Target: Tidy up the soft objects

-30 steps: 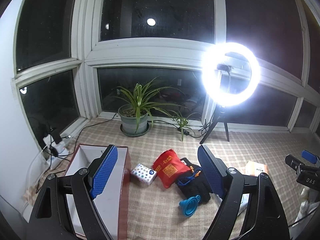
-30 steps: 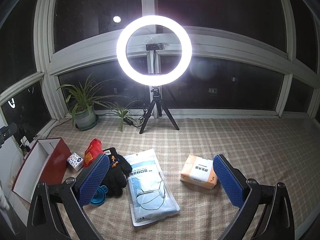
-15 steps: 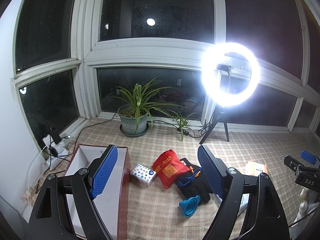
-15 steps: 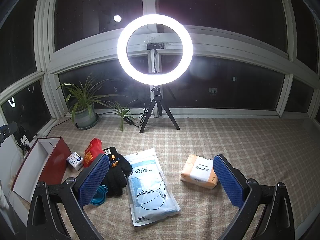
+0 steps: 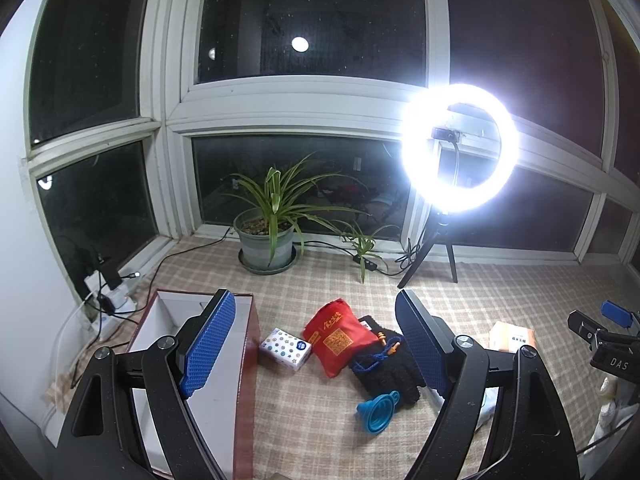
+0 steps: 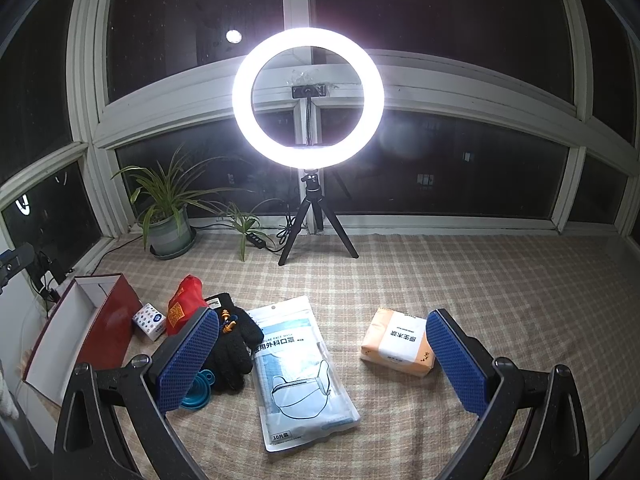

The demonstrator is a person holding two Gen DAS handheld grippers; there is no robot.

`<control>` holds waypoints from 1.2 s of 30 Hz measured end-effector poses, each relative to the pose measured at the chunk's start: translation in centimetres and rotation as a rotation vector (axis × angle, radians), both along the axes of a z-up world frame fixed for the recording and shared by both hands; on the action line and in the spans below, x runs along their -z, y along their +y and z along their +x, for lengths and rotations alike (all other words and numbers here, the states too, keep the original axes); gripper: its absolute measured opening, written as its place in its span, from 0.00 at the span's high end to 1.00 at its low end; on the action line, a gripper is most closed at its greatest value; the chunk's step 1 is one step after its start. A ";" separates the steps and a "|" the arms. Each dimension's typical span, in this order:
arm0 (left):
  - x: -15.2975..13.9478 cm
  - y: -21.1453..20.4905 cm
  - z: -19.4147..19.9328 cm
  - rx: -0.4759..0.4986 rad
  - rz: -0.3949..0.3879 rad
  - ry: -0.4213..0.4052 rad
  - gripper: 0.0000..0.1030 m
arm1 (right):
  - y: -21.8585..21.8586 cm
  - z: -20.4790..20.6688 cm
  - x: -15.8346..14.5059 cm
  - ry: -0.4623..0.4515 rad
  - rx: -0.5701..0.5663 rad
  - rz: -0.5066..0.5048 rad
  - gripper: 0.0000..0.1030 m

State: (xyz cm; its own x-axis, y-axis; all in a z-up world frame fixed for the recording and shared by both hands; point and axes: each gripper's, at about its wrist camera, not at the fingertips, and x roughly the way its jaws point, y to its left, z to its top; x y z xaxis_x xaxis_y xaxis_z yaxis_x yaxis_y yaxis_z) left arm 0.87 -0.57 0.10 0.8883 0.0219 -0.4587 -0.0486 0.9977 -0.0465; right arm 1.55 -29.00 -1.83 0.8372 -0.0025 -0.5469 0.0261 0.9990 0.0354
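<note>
Dark window panes (image 6: 440, 20) in white frames (image 5: 160, 128) wrap the room, night outside. A lit ring light (image 6: 308, 98) on a black tripod (image 6: 316, 220) stands on a beige checked cloth (image 6: 460, 280). A potted spider plant (image 5: 270, 228) sits near the glass, cables (image 5: 176, 254) trailing to a power strip (image 5: 108, 296) by the white wall (image 5: 24, 280).

The mask pack (image 6: 298, 372) in the middle carries "FACE MASK" near its top, the Chinese line "医用外科口罩" below it, and "10片装" at its near edge. The tissue pack (image 6: 398, 340) to its right has Chinese characters, too small to read surely. The right gripper (image 5: 612, 354) shows "DAS" in the left view.
</note>
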 end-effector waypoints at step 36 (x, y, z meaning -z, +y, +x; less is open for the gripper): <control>4.1 -2.3 0.8 0.069 -0.072 0.126 0.20 | -2.9 -0.2 1.8 0.058 -0.028 0.070 0.00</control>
State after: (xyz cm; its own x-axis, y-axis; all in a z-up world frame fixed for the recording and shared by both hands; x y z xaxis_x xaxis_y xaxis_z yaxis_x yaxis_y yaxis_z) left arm 1.66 -2.83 -4.00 0.8220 -0.0743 -0.5647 0.0103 0.9932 -0.1157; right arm 1.32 -31.92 -3.66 0.8031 0.0602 -0.5929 0.0025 0.9945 0.1043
